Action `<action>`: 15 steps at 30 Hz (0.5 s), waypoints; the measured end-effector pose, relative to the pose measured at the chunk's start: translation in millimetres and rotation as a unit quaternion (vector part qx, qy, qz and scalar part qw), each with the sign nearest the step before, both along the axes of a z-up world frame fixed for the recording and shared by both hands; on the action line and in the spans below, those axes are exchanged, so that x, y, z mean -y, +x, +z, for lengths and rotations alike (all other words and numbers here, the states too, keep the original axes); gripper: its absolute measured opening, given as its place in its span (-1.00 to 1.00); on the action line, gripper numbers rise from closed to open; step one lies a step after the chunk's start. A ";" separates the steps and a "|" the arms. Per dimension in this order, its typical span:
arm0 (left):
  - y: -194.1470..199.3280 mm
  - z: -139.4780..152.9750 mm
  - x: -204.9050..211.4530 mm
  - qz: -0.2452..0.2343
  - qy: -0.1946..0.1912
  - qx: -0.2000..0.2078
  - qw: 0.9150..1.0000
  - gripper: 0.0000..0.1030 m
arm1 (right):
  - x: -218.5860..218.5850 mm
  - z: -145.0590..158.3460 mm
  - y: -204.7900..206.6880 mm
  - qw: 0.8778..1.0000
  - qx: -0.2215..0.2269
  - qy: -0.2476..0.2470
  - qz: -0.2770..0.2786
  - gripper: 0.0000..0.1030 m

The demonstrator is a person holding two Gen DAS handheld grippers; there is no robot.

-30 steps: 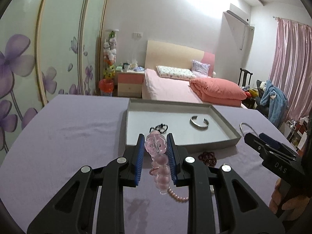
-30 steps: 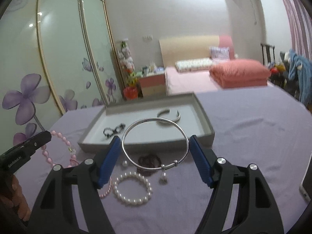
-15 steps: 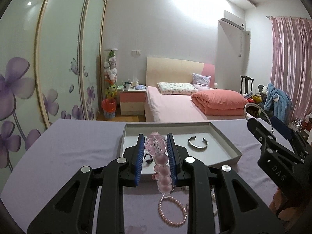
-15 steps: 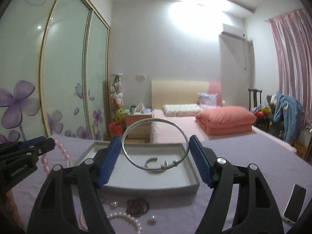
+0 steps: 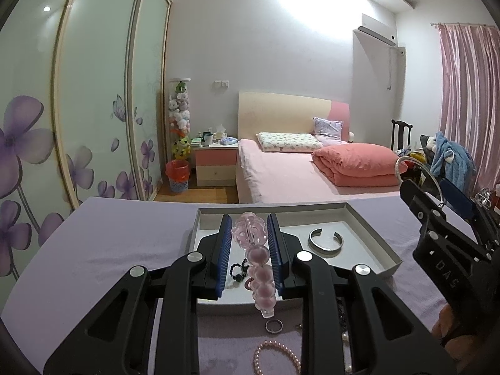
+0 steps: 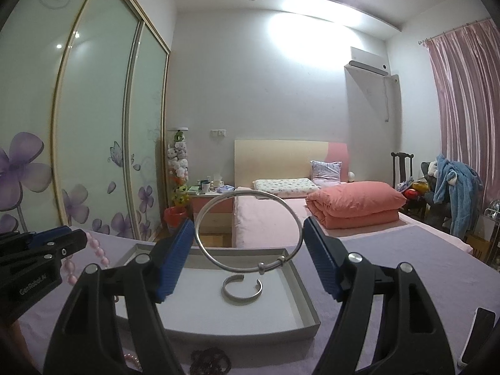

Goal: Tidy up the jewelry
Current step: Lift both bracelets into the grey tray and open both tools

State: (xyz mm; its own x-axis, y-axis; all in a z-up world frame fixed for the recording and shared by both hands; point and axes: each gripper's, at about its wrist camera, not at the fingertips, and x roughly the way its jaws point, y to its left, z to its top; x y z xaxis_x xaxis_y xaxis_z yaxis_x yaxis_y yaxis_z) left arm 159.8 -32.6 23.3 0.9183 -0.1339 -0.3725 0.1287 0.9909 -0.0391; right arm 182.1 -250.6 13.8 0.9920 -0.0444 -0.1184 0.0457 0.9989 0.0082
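Far left, right-wrist view: left gripper (image 6: 70, 239) poking in at 9 o'clock, mostly cut off by the frame edge, pink beads (image 6: 97, 251) trailing behind its tip. Jaw gap not readable from here.

Own view sorts that out: left gripper (image 5: 249, 237) clamped on a pink bead bracelet (image 5: 259, 265), ribbed blue pads (image 5: 223, 250) pressing a clear faceted flower bead at the top, smooth round beads hanging down toward 6 o'clock. Lower end half lost between the black arms. Peeking through the fingers, a small black bead piece (image 5: 239, 270) inside the tray (image 5: 368, 231), partly hidden. Tray: shallow, grey, rectangular, matte like card. At 1 o'clock of the pads, an open silver cuff (image 5: 325, 240) lying flat in the tray, gap facing away.

Below, on the purple cloth (image 5: 103, 237): a thin metal ring (image 5: 274, 326) and a pearly pink strand (image 5: 276, 357), cropped by the bottom edge. Something dark and beady beside the right arm, too hidden to call.

Centre of the right-wrist view: right gripper (image 6: 248, 251) pinching a big thin silver bangle (image 6: 248, 232) by its sides, upright, held above the tray (image 6: 300, 281); little sliding knots at 5 o'clock. Dark red bead cluster (image 6: 211, 361) at 6 o'clock, cut off. Far right, a dark phone-like slab (image 6: 476, 337), mostly out of frame.
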 end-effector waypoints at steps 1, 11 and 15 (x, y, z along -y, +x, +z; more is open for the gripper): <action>2.7 -0.8 0.4 0.001 0.000 -0.002 1.000 -0.53 | 0.1 0.0 2.3 1.000 0.000 0.000 0.000 0.36; 29.6 -10.2 10.6 -0.013 -0.010 -0.022 1.000 -0.53 | -5.9 -18.6 45.6 0.999 -0.050 -0.005 0.012 0.36; 49.0 -22.1 9.1 -0.013 -0.014 -0.046 0.999 -0.53 | -8.5 -31.8 70.0 0.996 -0.090 -0.011 0.020 0.36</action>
State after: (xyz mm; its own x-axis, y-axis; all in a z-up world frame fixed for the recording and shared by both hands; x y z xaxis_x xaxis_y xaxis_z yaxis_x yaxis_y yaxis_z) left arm 208.8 -41.8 1.2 0.8767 -0.1683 -0.4506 0.1480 0.9857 -0.0802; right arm 252.0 -242.1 -18.0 0.9557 -0.0092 -0.2942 0.0039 0.9998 -0.0185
